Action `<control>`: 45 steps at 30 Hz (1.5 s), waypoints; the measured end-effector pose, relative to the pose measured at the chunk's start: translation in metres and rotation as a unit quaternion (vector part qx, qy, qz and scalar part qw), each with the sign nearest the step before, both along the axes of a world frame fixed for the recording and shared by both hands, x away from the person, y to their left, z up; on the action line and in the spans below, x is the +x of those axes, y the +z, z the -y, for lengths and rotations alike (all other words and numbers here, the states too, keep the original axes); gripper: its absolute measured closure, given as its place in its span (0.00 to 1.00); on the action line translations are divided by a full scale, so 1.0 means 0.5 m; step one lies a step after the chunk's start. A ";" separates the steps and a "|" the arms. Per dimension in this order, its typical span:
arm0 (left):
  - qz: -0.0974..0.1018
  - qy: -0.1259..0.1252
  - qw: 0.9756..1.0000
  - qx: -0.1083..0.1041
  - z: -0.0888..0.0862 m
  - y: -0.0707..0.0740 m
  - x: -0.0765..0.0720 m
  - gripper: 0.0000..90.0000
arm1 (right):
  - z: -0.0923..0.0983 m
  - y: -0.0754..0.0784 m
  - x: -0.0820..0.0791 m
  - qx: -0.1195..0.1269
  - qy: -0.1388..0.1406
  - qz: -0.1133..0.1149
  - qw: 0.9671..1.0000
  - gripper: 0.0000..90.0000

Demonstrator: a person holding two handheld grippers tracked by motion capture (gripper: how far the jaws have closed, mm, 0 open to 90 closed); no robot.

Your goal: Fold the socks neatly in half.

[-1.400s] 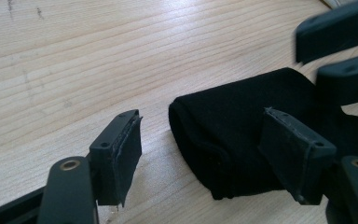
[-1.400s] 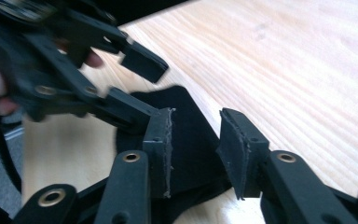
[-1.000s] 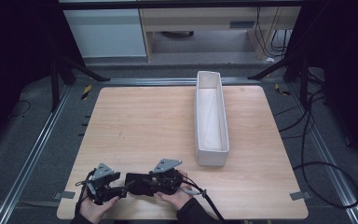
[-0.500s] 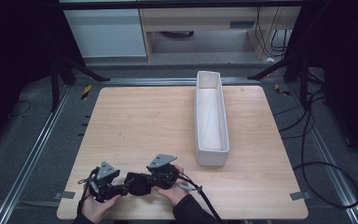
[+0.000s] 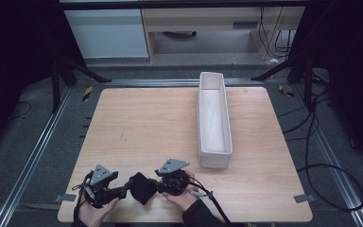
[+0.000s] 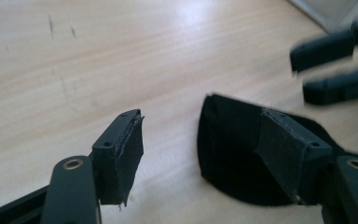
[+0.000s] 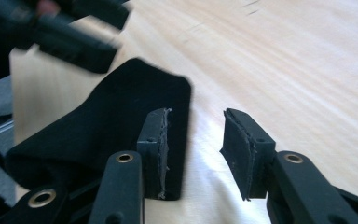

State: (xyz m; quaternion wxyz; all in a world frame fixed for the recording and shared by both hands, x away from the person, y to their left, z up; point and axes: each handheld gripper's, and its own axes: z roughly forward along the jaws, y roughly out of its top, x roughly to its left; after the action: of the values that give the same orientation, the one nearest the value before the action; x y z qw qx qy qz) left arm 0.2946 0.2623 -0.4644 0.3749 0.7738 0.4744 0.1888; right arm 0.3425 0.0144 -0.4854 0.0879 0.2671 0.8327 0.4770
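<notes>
A black cloth [image 5: 142, 187] lies bunched on the near edge of the wooden table [image 5: 160, 127], between my two grippers. In the left gripper view the cloth [image 6: 233, 149] sits against the inner face of one jaw, with bare wood between the jaws; I read the left gripper [image 5: 105, 189] as released, its pads pressing on nothing. In the right gripper view the cloth [image 7: 116, 116] drapes behind and beside one jaw, and the gap between the jaws shows only table; the right gripper [image 5: 171, 180] is likewise released, its jaws having just been opening. A long white tray [image 5: 213, 118] stands lengthwise toward the table's right, well apart from the cloth. Dark floor and rails surround the table.
</notes>
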 end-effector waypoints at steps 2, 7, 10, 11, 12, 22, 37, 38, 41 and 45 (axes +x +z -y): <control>-0.009 0.003 1.000 0.009 0.003 -0.010 -0.004 0.33 | 0.010 0.007 0.004 0.003 -0.010 0.004 1.000 0.67; -0.023 0.010 1.000 0.009 -0.001 -0.025 0.005 0.32 | 0.024 0.018 0.008 0.006 -0.018 0.011 1.000 0.66; -0.023 0.016 0.999 0.021 -0.007 -0.028 0.015 0.31 | 0.023 0.015 0.007 0.006 -0.017 0.010 1.000 0.66; -0.023 0.018 0.999 0.024 -0.010 -0.028 0.019 0.31 | 0.022 0.014 0.007 0.005 -0.017 0.010 1.000 0.66; -0.021 0.019 0.999 0.026 -0.012 -0.028 0.021 0.31 | 0.021 0.012 0.006 0.004 -0.016 0.009 1.000 0.66; -0.005 0.019 1.000 0.016 -0.020 -0.006 -0.002 0.32 | 0.019 0.012 0.004 0.005 -0.014 0.009 1.000 0.66; -0.045 0.006 0.998 0.052 -0.006 -0.060 0.032 0.33 | -0.008 0.005 -0.002 0.014 0.002 0.010 1.000 0.66; -0.047 0.004 0.997 0.053 -0.004 -0.061 0.037 0.33 | -0.007 0.005 -0.002 0.014 0.001 0.011 1.000 0.66; -0.037 -0.004 0.998 0.059 0.009 -0.061 0.050 0.33 | 0.000 0.004 0.000 0.015 -0.006 0.012 1.000 0.66; -0.029 -0.014 0.998 0.050 0.027 -0.057 0.074 0.33 | 0.010 0.005 0.002 0.017 -0.018 0.014 1.000 0.66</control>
State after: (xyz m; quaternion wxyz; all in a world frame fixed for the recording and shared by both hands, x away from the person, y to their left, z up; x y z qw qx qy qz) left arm 0.3314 0.2488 -0.4929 0.3248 0.8032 0.4640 0.1846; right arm 0.3436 0.0094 -0.4830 0.1037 0.2764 0.8183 0.4932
